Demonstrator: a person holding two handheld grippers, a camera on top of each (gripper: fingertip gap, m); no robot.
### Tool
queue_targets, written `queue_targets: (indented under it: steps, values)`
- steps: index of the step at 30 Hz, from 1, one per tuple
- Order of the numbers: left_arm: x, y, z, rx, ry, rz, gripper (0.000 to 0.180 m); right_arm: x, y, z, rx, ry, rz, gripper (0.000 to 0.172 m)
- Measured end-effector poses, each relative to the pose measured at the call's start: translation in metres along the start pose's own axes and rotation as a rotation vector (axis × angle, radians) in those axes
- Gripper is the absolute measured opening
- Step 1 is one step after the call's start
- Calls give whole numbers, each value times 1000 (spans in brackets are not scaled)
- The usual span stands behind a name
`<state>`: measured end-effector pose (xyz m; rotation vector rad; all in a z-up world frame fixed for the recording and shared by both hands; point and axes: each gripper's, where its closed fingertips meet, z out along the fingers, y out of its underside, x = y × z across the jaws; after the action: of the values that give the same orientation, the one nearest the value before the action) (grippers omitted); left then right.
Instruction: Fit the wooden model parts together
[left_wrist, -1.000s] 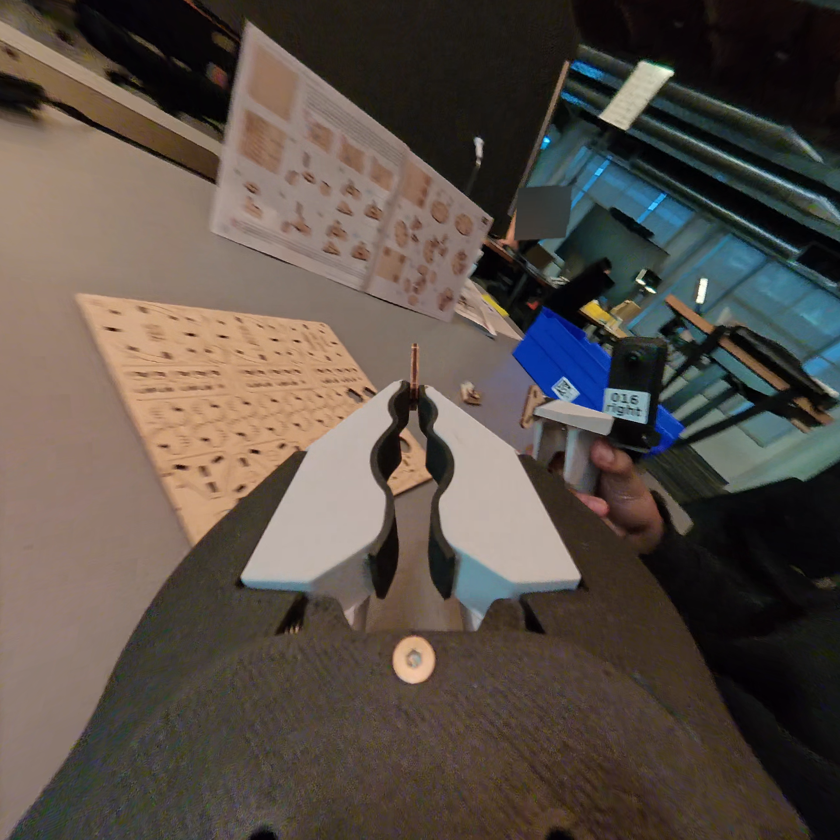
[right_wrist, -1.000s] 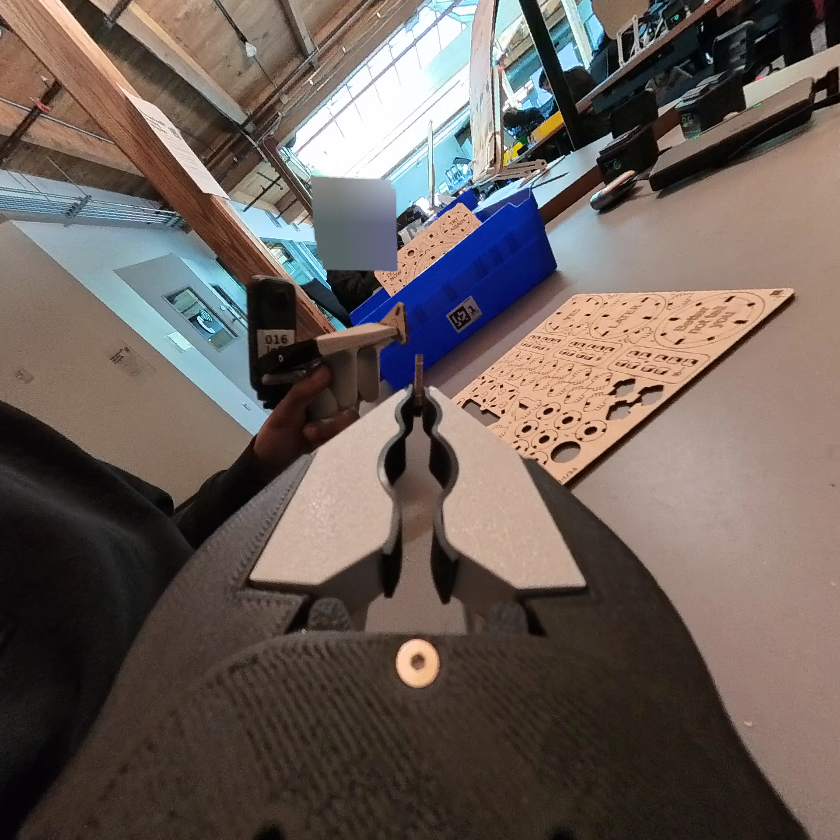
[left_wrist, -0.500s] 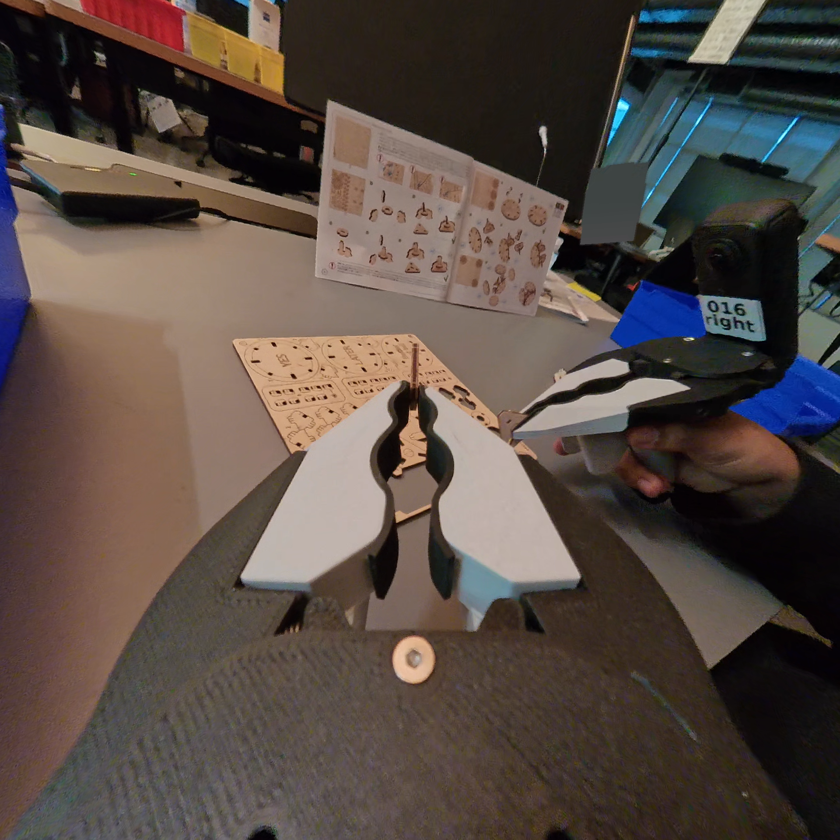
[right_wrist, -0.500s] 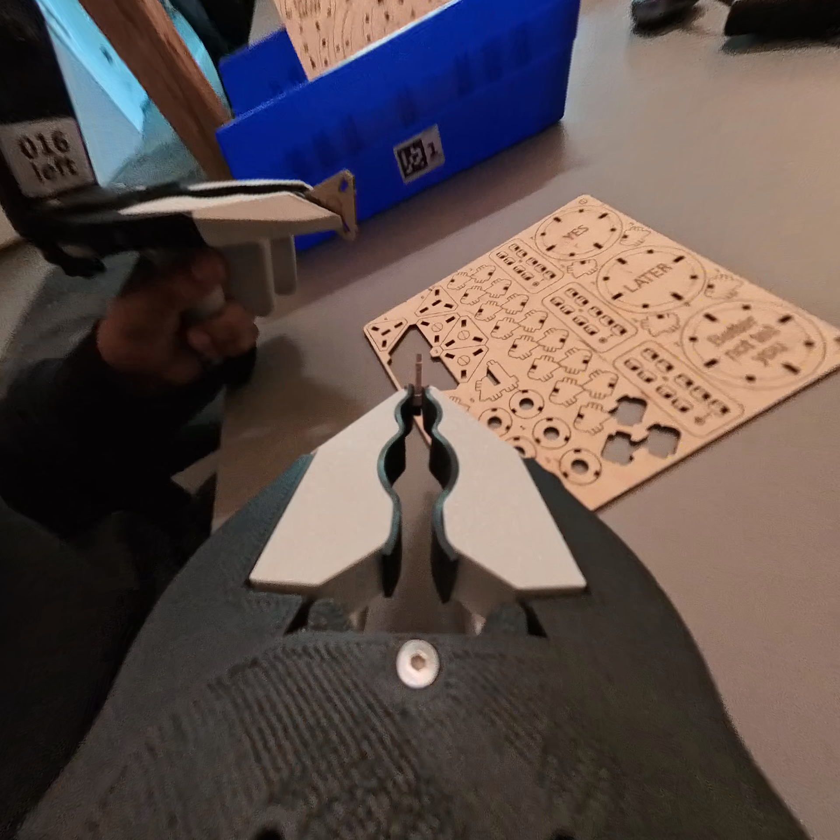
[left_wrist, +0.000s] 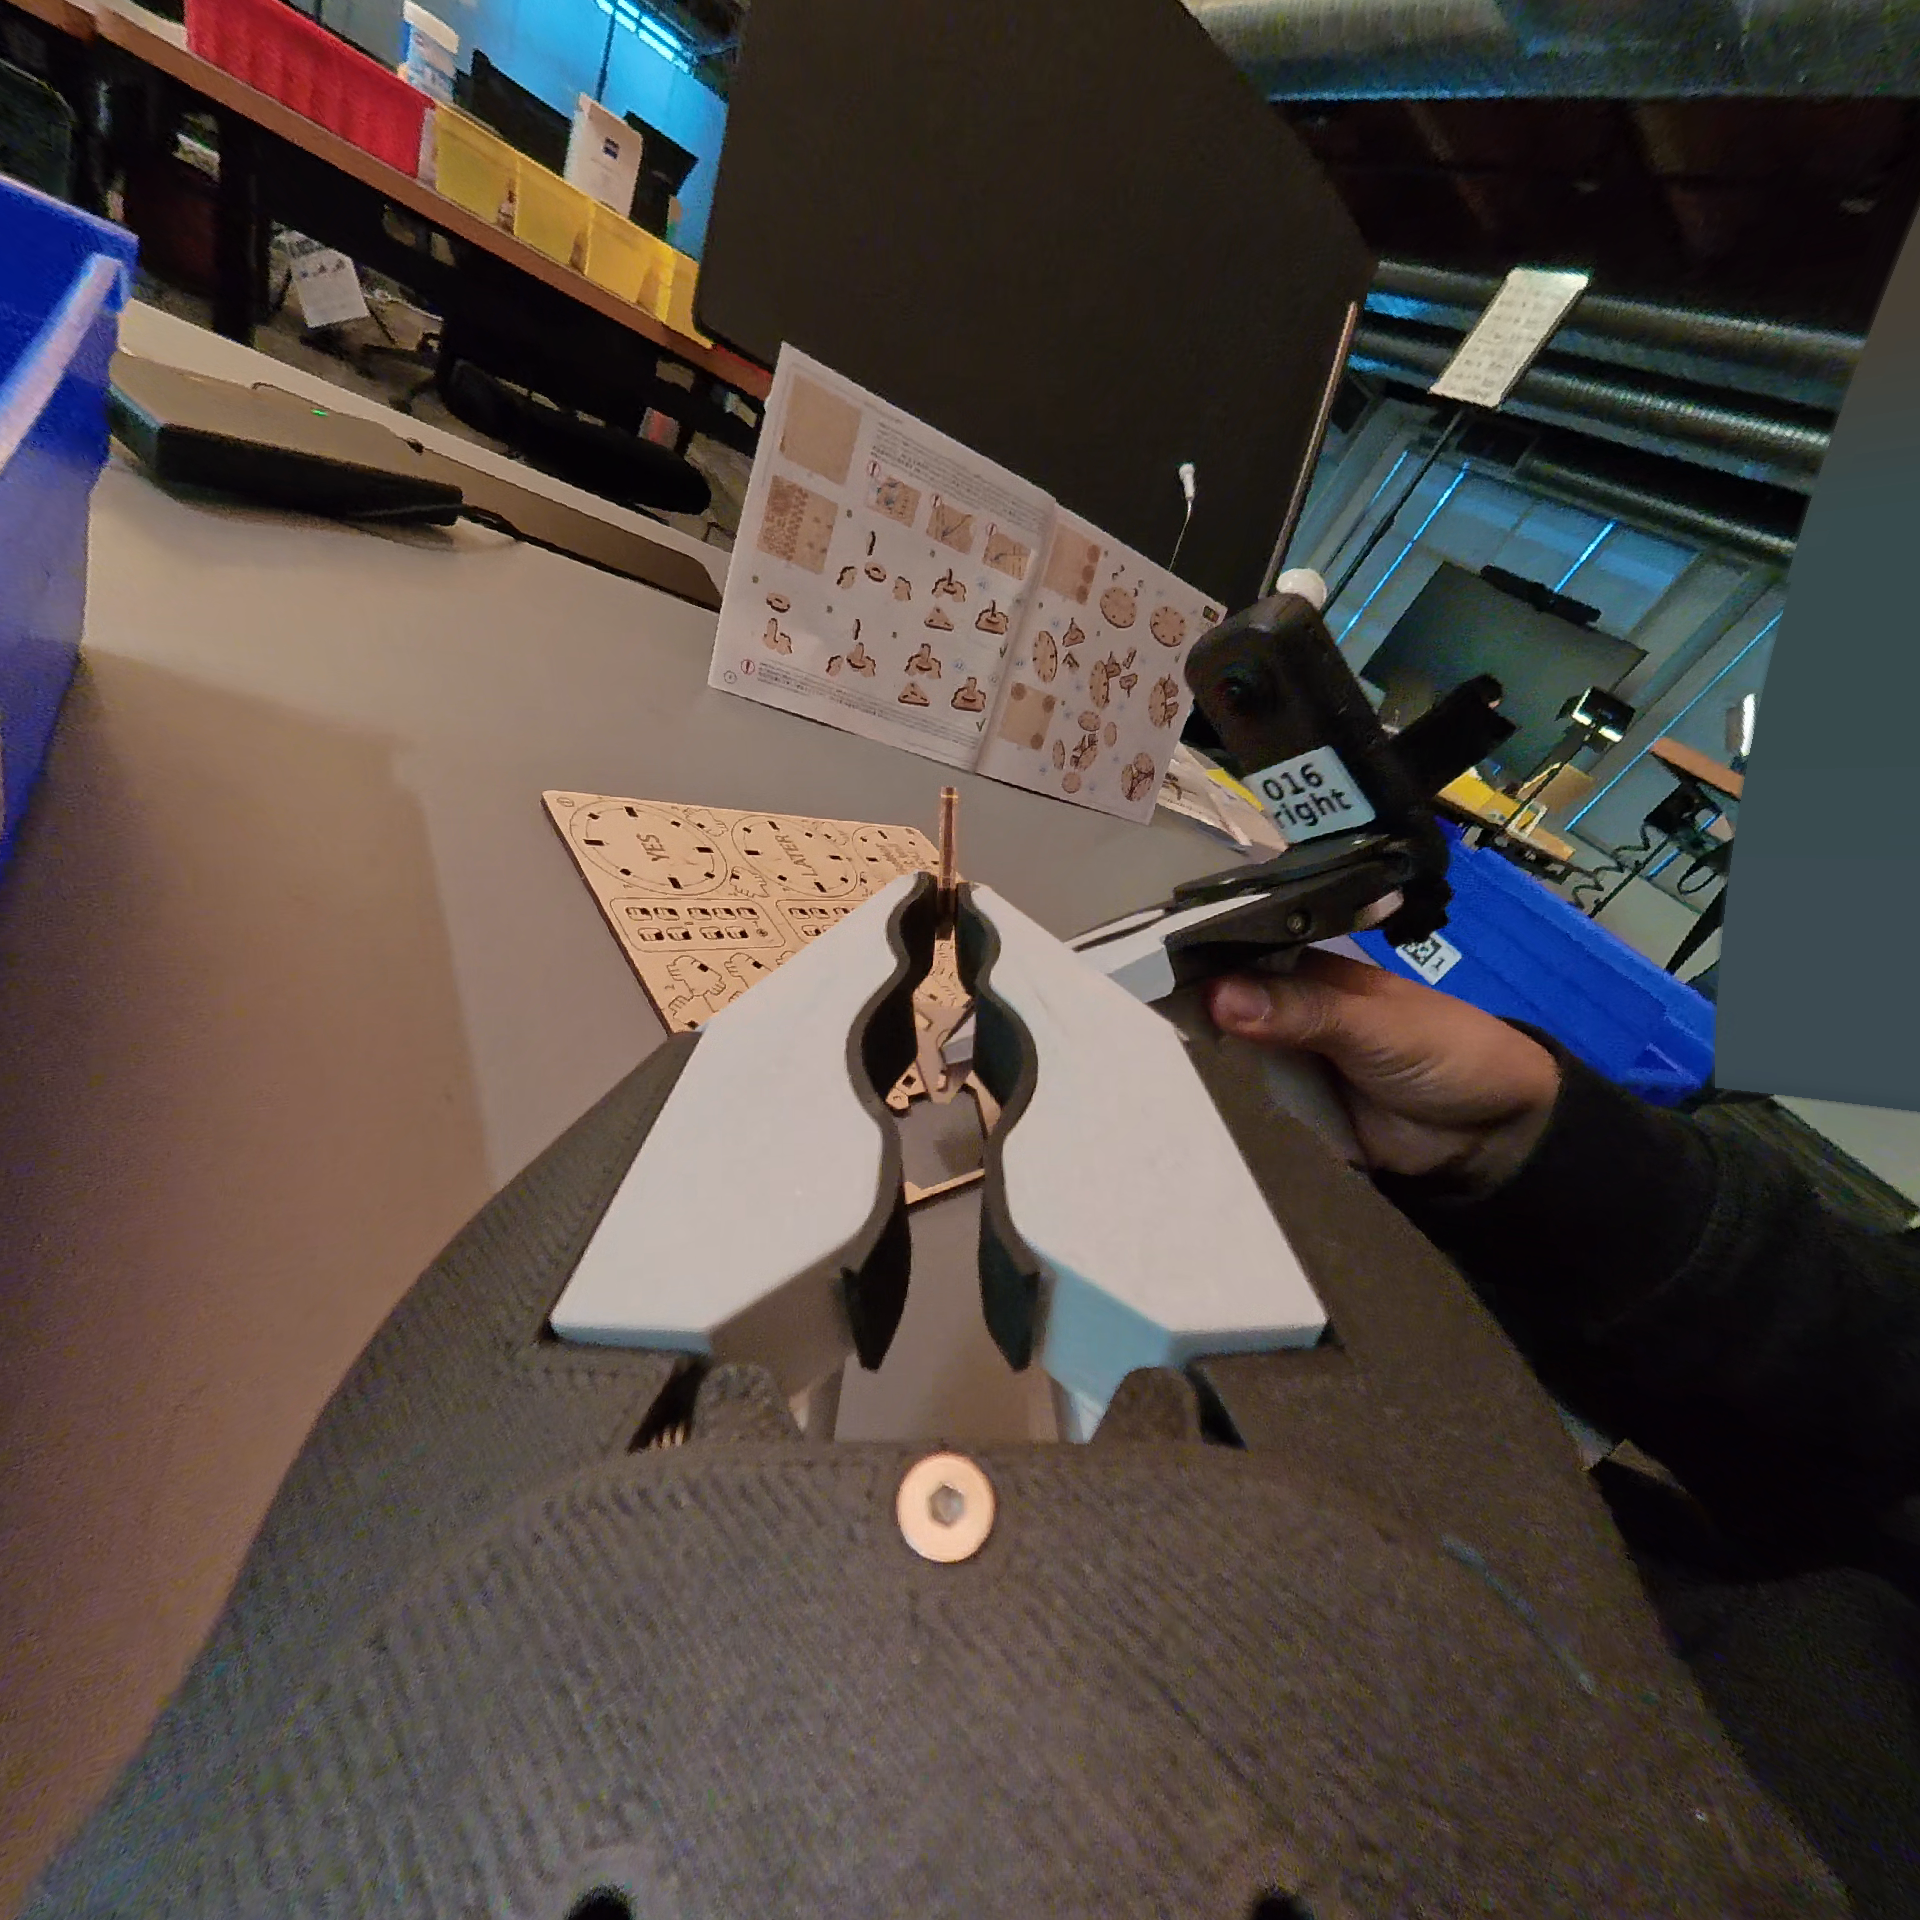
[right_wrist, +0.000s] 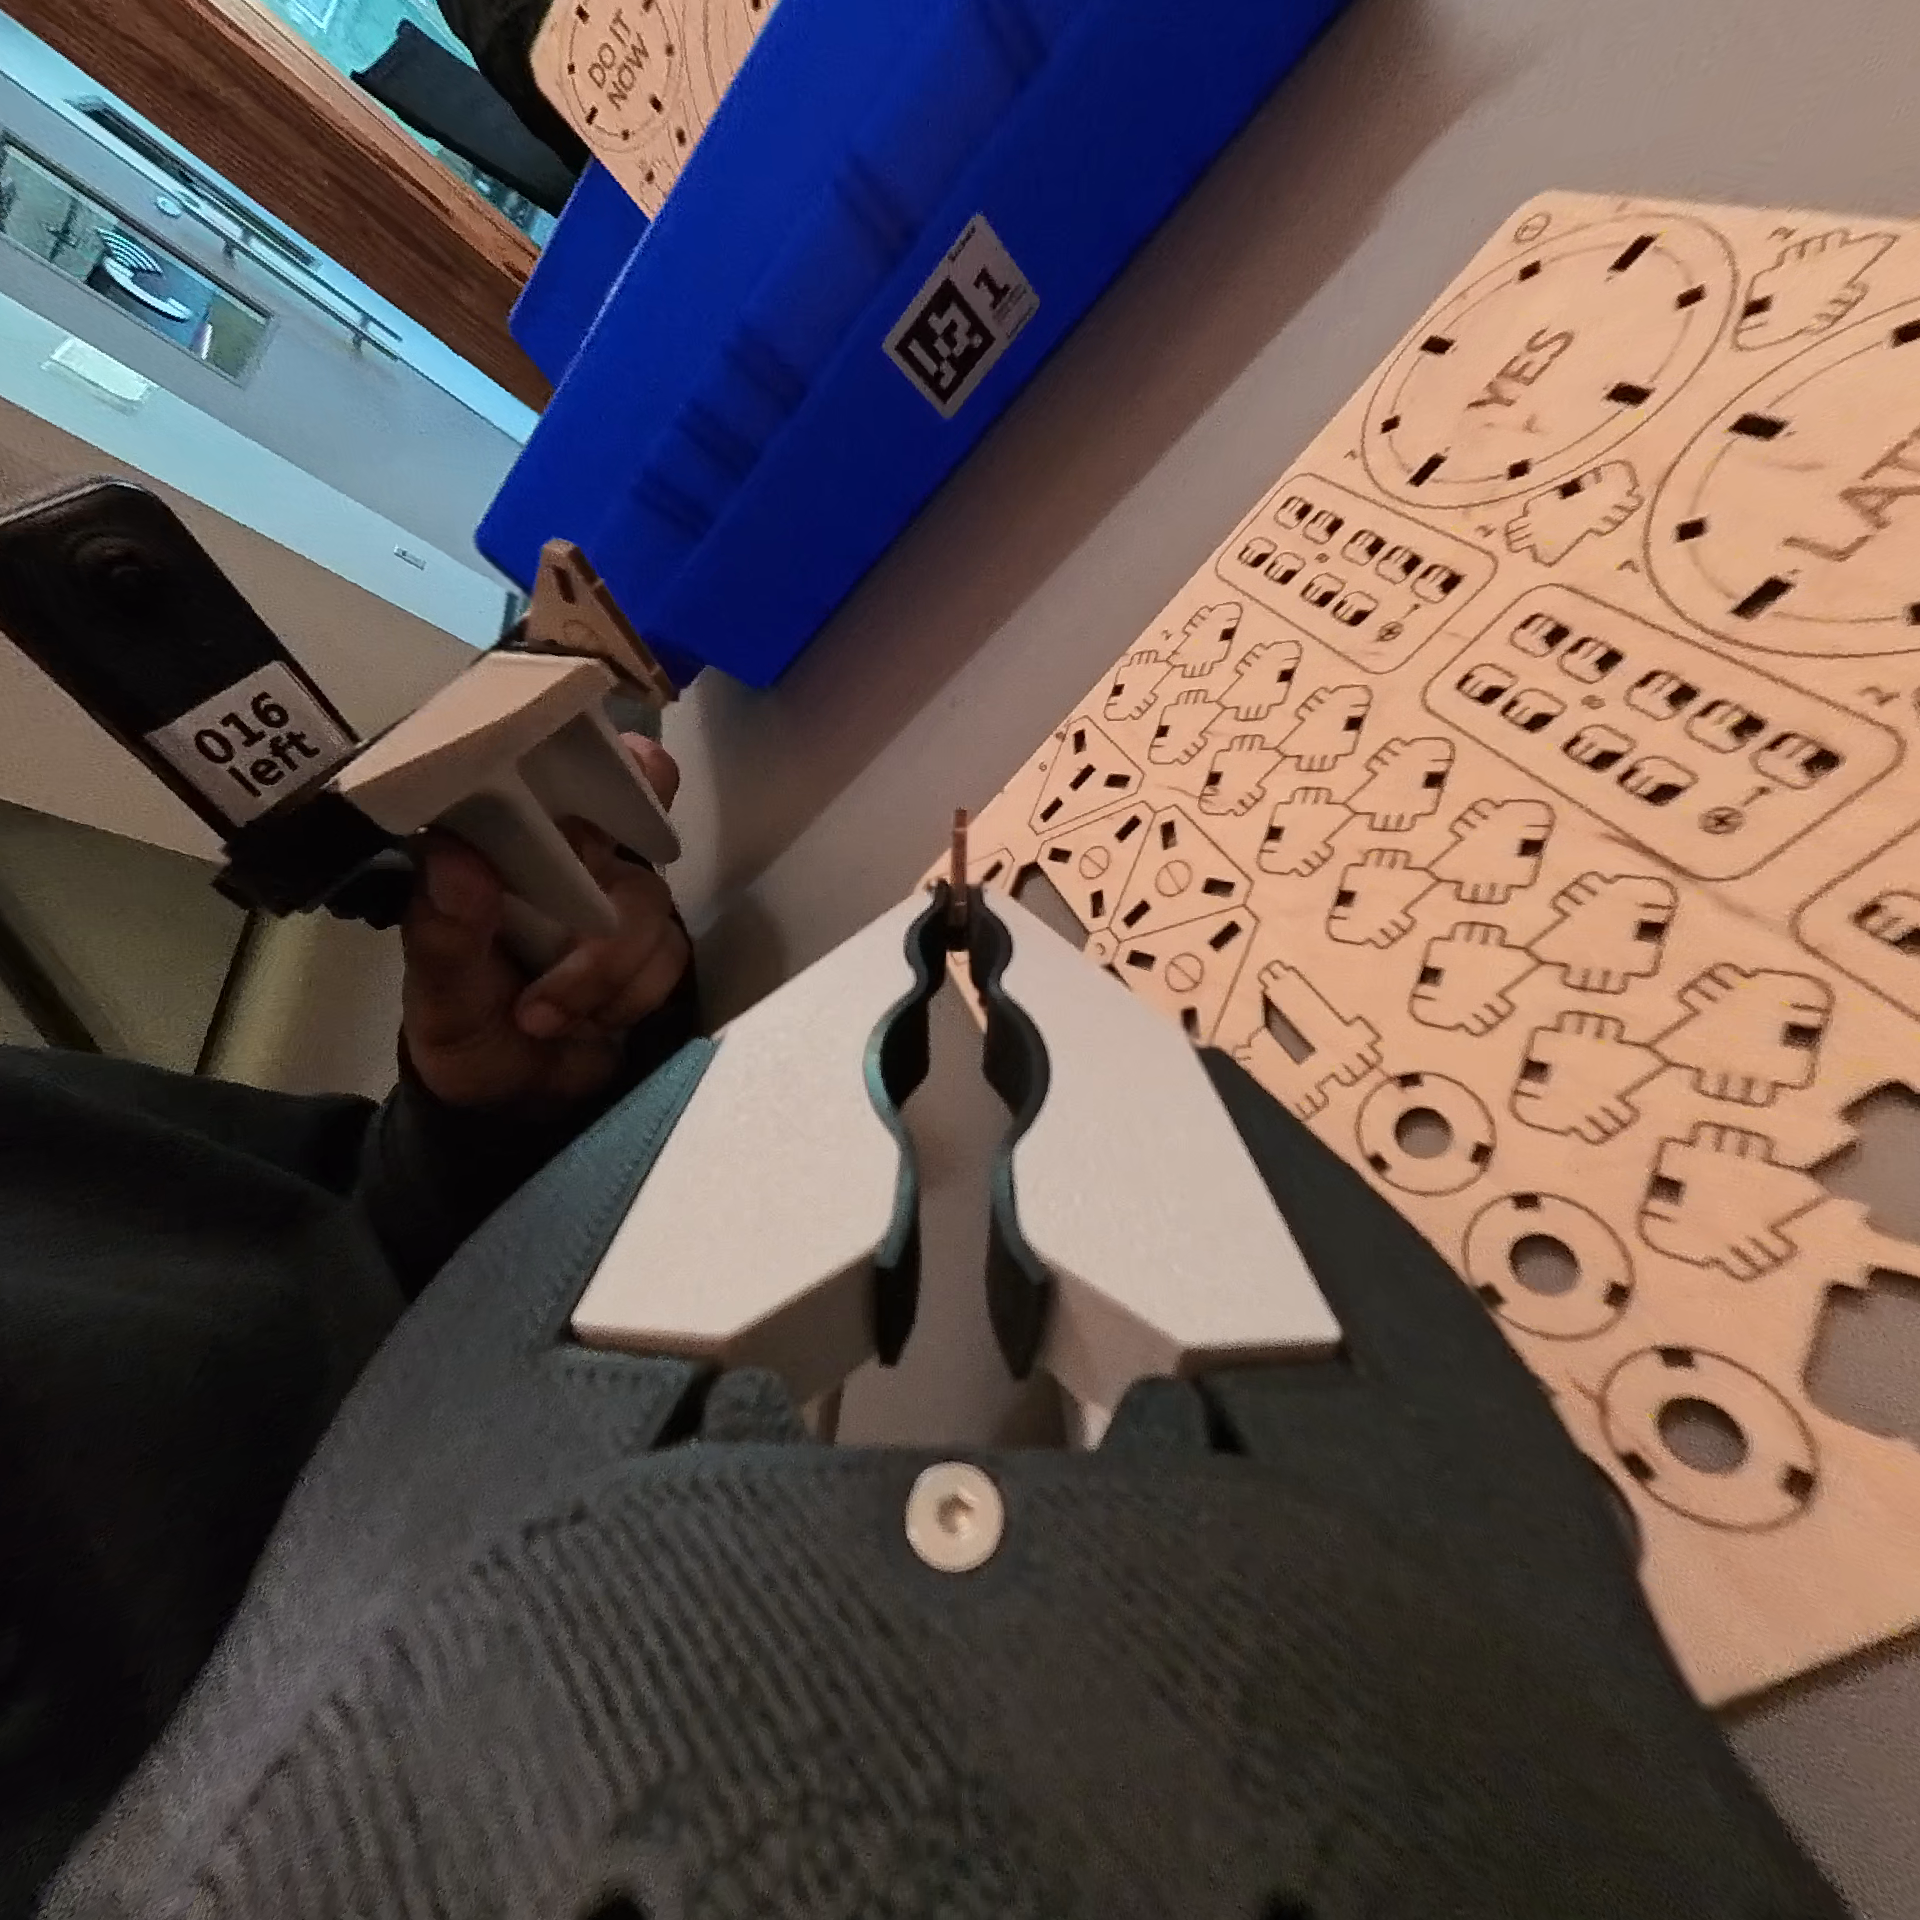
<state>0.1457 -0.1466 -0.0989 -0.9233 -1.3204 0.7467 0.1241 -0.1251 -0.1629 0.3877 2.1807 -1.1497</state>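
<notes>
Left gripper (left_wrist: 948, 902) held level above the grey table (left_wrist: 312, 727), clamping a thin triangular wooden piece (right_wrist: 582, 613) edge-on, right gripper (right_wrist: 958, 906) tilted down over the laser-cut plywood sheet (right_wrist: 1558, 727), pinching a small wooden piece (right_wrist: 960, 847).

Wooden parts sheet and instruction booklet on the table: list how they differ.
The wooden parts sheet lies flat; the instruction booklet stands open, propped upright. The sheet is tan plywood with cut outlines; the booklet is white printed paper. Both rest on the grey table.
</notes>
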Motion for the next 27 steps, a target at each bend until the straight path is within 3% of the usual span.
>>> queue_targets:
  steps: [11,15,19,27]
  values:
    - [-1,0,0,2,2,-15,0,2,14,17,-137,22,-32,1]
    - [-1,0,-1,3,4,-18,0,0,11,18,-155,17,-49,25]
    - [-1,-1,-1,7,6,-20,0,-1,1,10,-133,26,-70,32]
    - [-2,-1,-1,10,11,-33,0,14,-6,-8,-100,201,-329,17]
